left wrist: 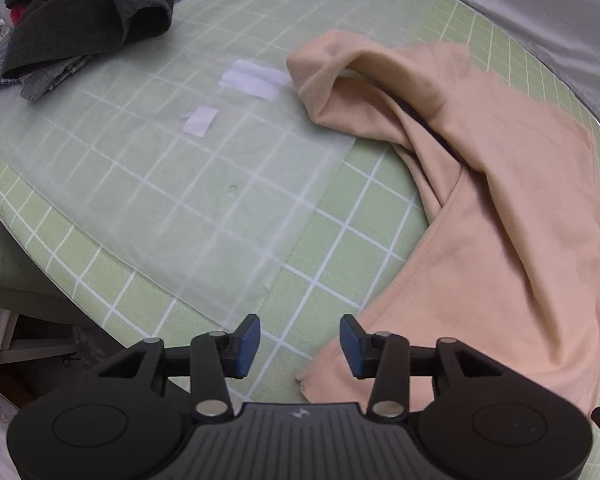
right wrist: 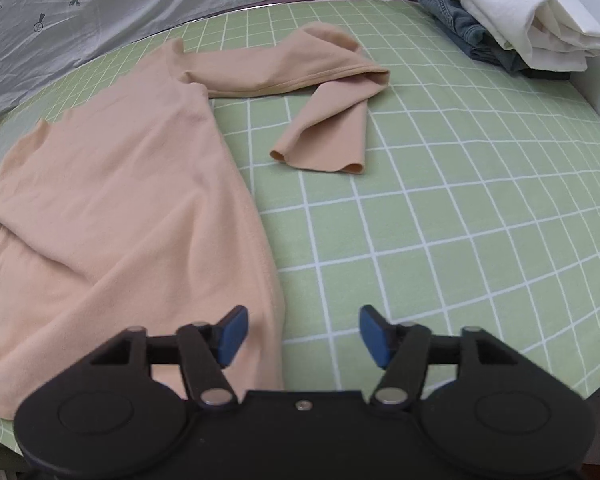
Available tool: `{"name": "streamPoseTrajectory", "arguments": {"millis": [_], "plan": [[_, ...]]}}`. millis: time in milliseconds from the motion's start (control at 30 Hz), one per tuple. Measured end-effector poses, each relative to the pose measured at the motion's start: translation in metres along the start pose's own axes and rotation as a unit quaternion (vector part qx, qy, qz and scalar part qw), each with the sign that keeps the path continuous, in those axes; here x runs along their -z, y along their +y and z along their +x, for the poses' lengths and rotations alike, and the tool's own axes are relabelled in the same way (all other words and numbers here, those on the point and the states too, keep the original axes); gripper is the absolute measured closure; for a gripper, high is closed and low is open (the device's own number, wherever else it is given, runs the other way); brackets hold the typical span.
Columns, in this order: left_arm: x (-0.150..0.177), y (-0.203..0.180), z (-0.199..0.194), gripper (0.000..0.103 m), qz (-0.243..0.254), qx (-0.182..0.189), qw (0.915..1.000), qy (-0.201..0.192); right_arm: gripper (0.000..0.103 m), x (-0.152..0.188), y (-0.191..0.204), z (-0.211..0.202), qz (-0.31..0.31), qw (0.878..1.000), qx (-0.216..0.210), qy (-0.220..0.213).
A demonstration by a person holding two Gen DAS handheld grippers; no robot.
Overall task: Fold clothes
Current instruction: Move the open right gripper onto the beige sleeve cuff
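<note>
Both your grippers are released and empty — left gripper over the shirt's hem corner, right gripper straddling its side edge. The shirt lies flat mid-table, one sleeve doubled back at 12 o'clock from your right gripper, the other bunched at 12 o'clock from your left. Fold now and those sleeves may trap creases — or a single-layer pinch could drag the body askew.

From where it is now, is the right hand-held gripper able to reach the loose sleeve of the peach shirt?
Probably yes. The right hand-held gripper stands open with nothing between its pads, and only bare green checked cloth lies between it and the sleeve. The folded pile sits well off to the side.
</note>
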State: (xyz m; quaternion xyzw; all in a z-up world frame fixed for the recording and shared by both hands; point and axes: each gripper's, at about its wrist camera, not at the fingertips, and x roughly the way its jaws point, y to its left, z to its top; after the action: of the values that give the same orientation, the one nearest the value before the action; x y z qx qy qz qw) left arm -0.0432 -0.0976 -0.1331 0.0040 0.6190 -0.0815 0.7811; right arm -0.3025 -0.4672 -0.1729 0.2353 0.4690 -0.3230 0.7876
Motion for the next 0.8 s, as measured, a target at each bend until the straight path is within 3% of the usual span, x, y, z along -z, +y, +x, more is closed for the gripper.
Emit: {"name": "streamPoseTrajectory", "arguments": {"millis": [67, 133, 233, 400, 500, 600, 800], "plan": [[-0.007, -0.014, -0.009, 0.03, -0.006, 0.001, 0.9995, -0.032, 0.02, -0.008, -0.009, 0.001, 0.015, 1.0, -0.003, -0.008], [-0.009, -0.029, -0.017, 0.024, 0.004, 0.014, 0.998, -0.062, 0.007, -0.016, -0.018, 0.006, 0.035, 0.999, -0.003, -0.013], [-0.023, -0.057, -0.014, 0.013, 0.05, 0.051, 0.9942, -0.081, 0.002, -0.029, -0.027, 0.016, 0.05, 0.999, 0.005, -0.017], [-0.033, -0.127, 0.005, 0.013, 0.121, 0.038, 0.9892, -0.073, 0.0, -0.055, -0.032, 0.033, 0.045, 0.999, -0.008, -0.021], [-0.041, -0.166, 0.026, 0.013, 0.162, 0.05, 0.9841, -0.052, 0.0, -0.071, -0.033, 0.043, 0.033, 0.999, -0.011, -0.022], [-0.051, -0.201, 0.043, 0.013, 0.206, 0.039, 0.9766, -0.05, 0.0, -0.088, -0.035, 0.052, 0.028, 0.999, -0.008, -0.035], [-0.081, -0.253, 0.076, 0.013, 0.242, 0.032, 0.9692, -0.028, 0.004, -0.127, -0.039, 0.072, 0.027, 0.996, 0.003, -0.083]]}}
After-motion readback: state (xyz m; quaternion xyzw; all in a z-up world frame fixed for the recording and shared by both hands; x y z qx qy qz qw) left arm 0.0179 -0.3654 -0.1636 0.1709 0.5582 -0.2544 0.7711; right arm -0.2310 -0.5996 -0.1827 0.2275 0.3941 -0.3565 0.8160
